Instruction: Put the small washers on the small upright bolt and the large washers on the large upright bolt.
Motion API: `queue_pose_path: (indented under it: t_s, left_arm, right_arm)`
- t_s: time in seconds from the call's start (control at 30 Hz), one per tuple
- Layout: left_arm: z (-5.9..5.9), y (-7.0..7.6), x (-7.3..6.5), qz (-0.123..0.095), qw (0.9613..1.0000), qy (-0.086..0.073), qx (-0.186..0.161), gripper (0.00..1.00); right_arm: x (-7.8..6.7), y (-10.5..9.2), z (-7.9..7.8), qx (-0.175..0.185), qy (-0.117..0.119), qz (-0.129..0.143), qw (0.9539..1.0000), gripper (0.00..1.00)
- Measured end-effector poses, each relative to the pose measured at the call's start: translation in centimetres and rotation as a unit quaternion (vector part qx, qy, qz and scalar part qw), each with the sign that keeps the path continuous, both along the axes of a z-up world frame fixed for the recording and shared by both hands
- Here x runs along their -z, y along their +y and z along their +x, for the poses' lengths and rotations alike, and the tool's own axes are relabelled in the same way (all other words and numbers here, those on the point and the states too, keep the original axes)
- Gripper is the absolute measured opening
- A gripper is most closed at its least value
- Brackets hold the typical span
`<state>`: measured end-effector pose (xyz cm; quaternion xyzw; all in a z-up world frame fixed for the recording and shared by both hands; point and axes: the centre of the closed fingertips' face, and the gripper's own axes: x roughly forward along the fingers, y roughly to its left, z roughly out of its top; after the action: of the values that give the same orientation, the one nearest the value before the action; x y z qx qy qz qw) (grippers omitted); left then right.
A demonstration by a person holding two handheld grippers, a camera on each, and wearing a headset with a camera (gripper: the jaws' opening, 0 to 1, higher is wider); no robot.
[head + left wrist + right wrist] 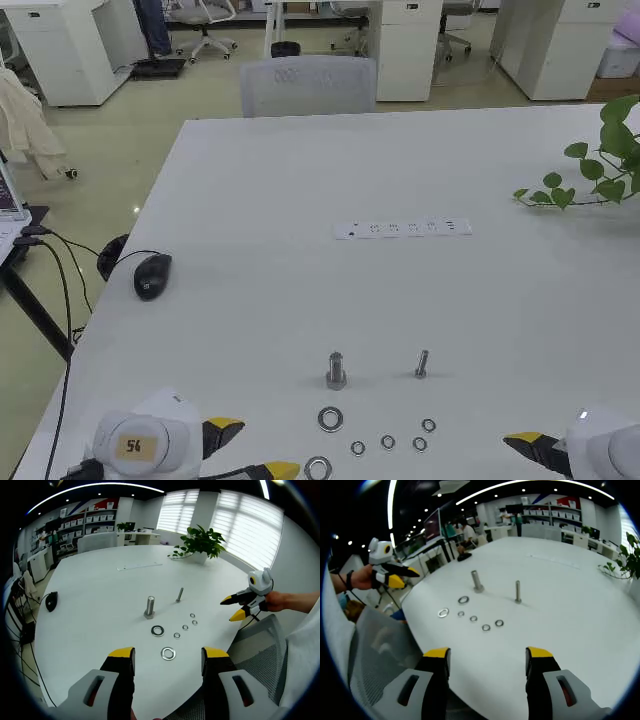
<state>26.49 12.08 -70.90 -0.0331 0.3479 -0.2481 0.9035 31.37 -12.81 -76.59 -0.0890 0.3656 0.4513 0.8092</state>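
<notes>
White tabletop (250, 200) seen from the head view, with the task's parts grouped near its front edge. The large upright bolt (336, 370) stands on its head to the left and the small upright bolt (422, 364) stands near it on the right, the two apart from each other. Two large washers (330, 418) lie flat in front of the large upright bolt, one just before it and the other closer to the tabletop edge. Four small washers (388, 442) lie flat in a loose arc to the right of these, in front of the gap between the bolts; none touches a bolt. The left gripper (262, 448) hovers at the lower left, its yellow-tipped jaws apart, and in the left gripper view the nearer large washer sits on the tabletop just beyond the gap between them. The right gripper (489, 660) is held off the lower right edge, jaws likewise apart, clasping nothing. Surroundings lie well apart from the washers: a computer mouse (152, 275) with its cable (62, 290) at the left edge, a power strip (402, 228) set in the tabletop beyond the bolts, a potted plant (600, 165) trailing leaves at the far right, and a grey chair (308, 86) at the far side. In the right gripper view a hand (362, 577) grips the left gripper over a mesh chair back.
</notes>
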Motion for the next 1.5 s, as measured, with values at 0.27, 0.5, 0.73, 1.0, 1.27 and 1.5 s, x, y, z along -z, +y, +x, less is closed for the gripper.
queue_pose_path:
  t_s: [0.27,0.5,0.73,1.0,1.27,1.5]
  left_arm:
    - [0.5,0.3,-0.3,0.003,1.0000,-0.003,-0.004,0.52]
    - [0.4,0.0,-0.7,0.008,0.9999,-0.006,0.008,0.53]
    - [0.1,0.0,-0.7,0.005,0.9999,-0.007,0.006,0.53]
    - [-0.1,-0.7,-0.9,0.006,0.9999,-0.008,0.012,0.53]
    - [-0.3,-1.0,-0.8,0.006,0.9998,-0.006,0.015,0.53]
    - [-0.3,-1.1,-0.9,0.006,0.9998,-0.007,0.016,0.53]
  right_arm:
    - [-0.1,-0.4,0.3,0.004,0.000,0.000,1.0000,0.62]
    - [-0.2,-0.8,0.4,0.011,-0.002,0.001,0.9999,0.62]
    - [-0.3,-0.7,0.1,0.005,-0.006,-0.002,1.0000,0.62]
    - [-0.5,-0.8,0.1,0.003,-0.009,-0.004,0.9999,0.62]
    - [-0.4,-0.7,0.1,-0.001,-0.008,-0.002,1.0000,0.62]
    - [-0.4,-0.7,0.0,-0.004,-0.008,-0.004,1.0000,0.62]
